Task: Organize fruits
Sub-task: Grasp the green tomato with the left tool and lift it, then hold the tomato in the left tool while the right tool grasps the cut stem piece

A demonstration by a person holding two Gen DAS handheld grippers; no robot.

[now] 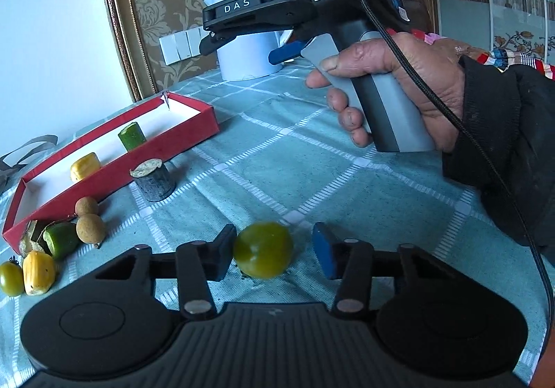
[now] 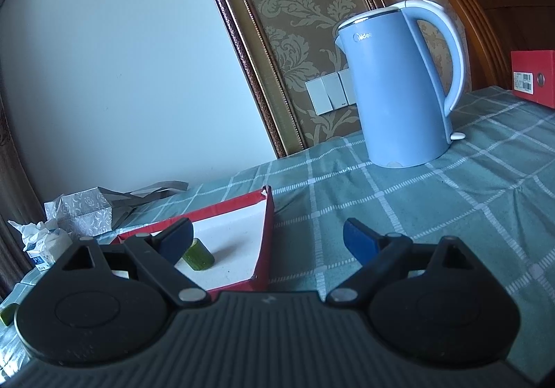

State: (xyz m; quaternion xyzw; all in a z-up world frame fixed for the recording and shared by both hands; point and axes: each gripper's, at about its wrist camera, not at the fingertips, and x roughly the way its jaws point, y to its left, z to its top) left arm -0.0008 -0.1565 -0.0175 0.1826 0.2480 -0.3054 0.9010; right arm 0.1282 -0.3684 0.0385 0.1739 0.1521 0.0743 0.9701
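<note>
Scene, left wrist view, left to right. Far left near edge: a loose cluster on the checked tablecloth [image 1: 263,159] holding a small green tomato [image 1: 10,278], a yellow fruit piece [image 1: 38,272], a green cut piece [image 1: 62,239] and two brown longans [image 1: 88,218]. Behind them lies the red tray [image 1: 114,176], white inside, holding one yellow piece [image 1: 85,166] and one green cylinder piece [image 1: 131,135]. A dark cut stub [image 1: 154,180] stands just outside the tray's near wall.

Centre, near: the left gripper [image 1: 274,254] is down at the cloth with a round green fruit [image 1: 263,249] between its fingers. The left pad looks to be touching the fruit's side; the right, blue pad stands clear of it with a visible gap. Partly closed, then, and nothing gripped yet.

Right: the person's hand [image 1: 399,89] holds the right gripper [image 1: 208,37] raised above the table, near the blue kettle [image 2: 399,89]. In its own view the right gripper [image 2: 267,240] has its fingers spread wide, empty, over the tray's right end.

Judgement on the step: the fruit sits off-centre toward the left pad. A round fruit may roll or squirt out if squeezed lopsidedly. Best to shift slightly left so both pads meet its widest part, close gently until both bear, then lift straight before carrying it left and far to the tray. Firm, not crushing.
</note>
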